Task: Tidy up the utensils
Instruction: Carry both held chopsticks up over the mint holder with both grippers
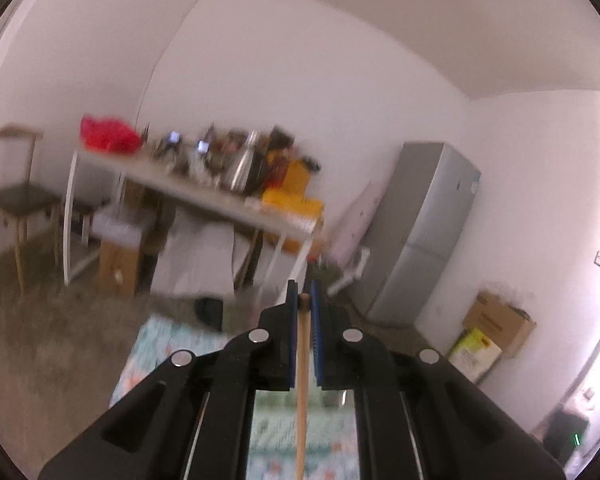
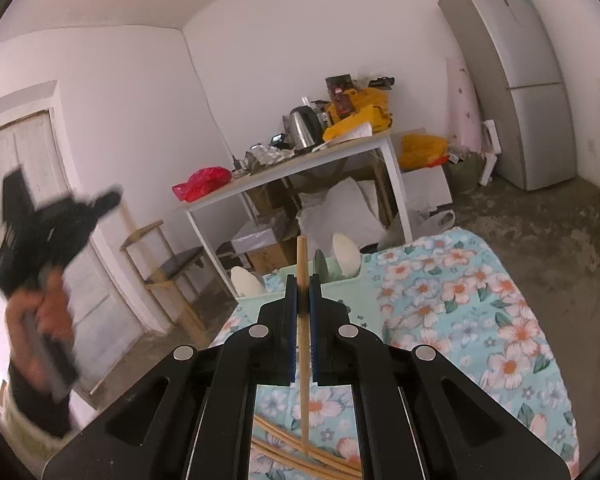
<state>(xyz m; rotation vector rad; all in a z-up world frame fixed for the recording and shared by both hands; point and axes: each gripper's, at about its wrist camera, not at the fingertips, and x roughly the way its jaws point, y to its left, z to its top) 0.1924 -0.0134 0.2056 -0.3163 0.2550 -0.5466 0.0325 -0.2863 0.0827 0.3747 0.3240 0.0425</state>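
I have one wooden chopstick [image 1: 302, 380] pinched in my left gripper [image 1: 303, 300], jaws closed on it, and a second chopstick [image 2: 303, 344] clamped the same way in my right gripper [image 2: 302, 280]. Each stick runs along the line its fingers point, from six o'clock up to twelve in its own wrist view. The left one ends about level with the fingertips; the right one stands well proud of them, and its lower end hangs over a few loose chopsticks [image 2: 300, 446] lying on the flowered cloth [image 2: 480, 320].

Dead ahead of my right gripper, at twelve o'clock and a little to one, stands the pale green holder [image 2: 340, 280] with spoons [image 2: 345, 255] upright in it. That looks like where these belong.

To do it well, I would carry each stick above the rim first, tip the wrist so the long axis stands upright, and lower it into a free slot before easing the jaws apart. Spoon bowls crowd the holder, so I should come in clear of them. My left gripper is blurred at nine o'clock in the right view.
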